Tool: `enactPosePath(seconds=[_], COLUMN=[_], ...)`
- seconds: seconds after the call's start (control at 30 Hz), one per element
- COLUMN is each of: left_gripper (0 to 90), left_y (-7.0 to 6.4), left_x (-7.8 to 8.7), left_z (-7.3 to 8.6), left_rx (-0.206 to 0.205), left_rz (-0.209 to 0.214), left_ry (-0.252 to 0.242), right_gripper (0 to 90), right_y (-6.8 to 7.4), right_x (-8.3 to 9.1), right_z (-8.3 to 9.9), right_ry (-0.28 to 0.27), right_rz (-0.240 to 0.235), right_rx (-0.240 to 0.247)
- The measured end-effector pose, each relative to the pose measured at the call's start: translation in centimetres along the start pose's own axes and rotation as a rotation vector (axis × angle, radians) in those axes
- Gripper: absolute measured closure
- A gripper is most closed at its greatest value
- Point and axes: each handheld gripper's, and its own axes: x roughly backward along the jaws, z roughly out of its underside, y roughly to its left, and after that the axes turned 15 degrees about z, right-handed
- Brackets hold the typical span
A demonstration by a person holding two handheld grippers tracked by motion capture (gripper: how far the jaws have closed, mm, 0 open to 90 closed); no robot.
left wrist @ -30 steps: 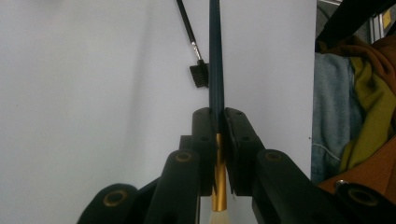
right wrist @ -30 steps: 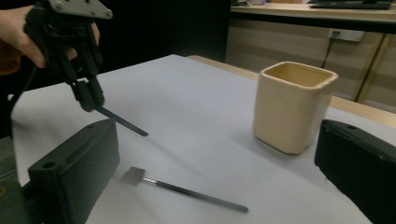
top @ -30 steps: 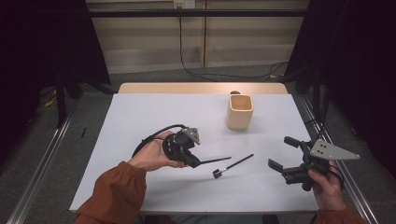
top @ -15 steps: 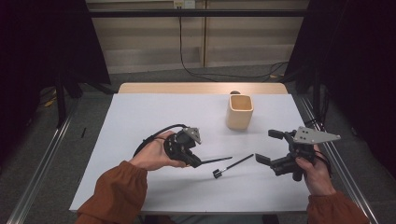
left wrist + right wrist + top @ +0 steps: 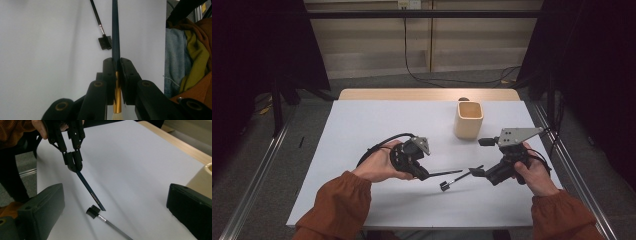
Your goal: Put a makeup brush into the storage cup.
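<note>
As seen from the high view, noted on the white counter (image 5: 362, 130): a tan cup (image 5: 469, 119) upright at the far right, well apart from both tools.

Left tool (image 5: 424, 174): closed on the blue brush (image 5: 115, 30), clamped just ahead of the gold ferrule, bristles behind the jaws, long handle sticking out forward and tilted down toward the counter.

Right tool (image 5: 482, 156): jaws wide apart, holding nothing, set around the handle end of the comb brush (image 5: 459, 178) without touching it.

Comb brush: lying flat on the counter, head just beside the tip of the blue brush.

Risks judged from here:
- Blue brush held far from its tip. Likely to swing or pivot in the jaws on any knock. Cause: long lever, narrow grip.
- Tip low and next to the comb head. Liable to nudge it out of line under the right tool. Cause: any drift of the left hand.
- Comb handle thin and flat on the counter. Apt to roll or skid from a closing jaw. Cause: pinching off-centre or scraping the surface.
- Tools close together. Possible clash if both move inward at once.
</note>
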Motion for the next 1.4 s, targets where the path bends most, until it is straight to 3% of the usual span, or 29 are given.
enactPosePath(seconds=[0.2,0.47,0.67,0.8,1.0,1.2,1.4], left_gripper=[83.7,83.7,83.7,83.6,83.7,83.7,83.7], left_y=[0.0,-0.2,-0.2,-0.2,-0.2,-0.2,-0.2], left_x=[-0.1,-0.1,-0.1,-0.3,-0.3,-0.5,-0.6], left_z=[-0.3,-0.7,-0.9,-0.9,-1.0,-1.0,-1.2], left_rx=[-0.005,-0.013,-0.024,-0.019,-0.020,-0.017,-0.025], left_rz=[0.003,0.004,0.007,0.010,0.010,0.008,0.016], left_ry=[0.009,0.015,0.027,0.031,0.042,0.040,0.051], right_gripper=[1.2,1.3,1.6,1.8,2.6,11.7,28.2], right_y=[0.2,0.9,1.2,1.3,1.9,2.2,2.4], right_x=[-1.0,-1.9,-2.6,-3.2,-4.1,-5.2,-5.8], right_z=[-0.9,-2.3,-3.2,-3.3,-3.3,-2.9,-2.7], right_ry=[0.080,0.181,0.285,0.327,0.383,0.468,0.529], right_rz=[-0.029,-0.129,-0.154,-0.216,-0.228,-0.255,-0.267], right_rx=[0.068,0.115,0.205,0.260,0.326,0.359,0.391])
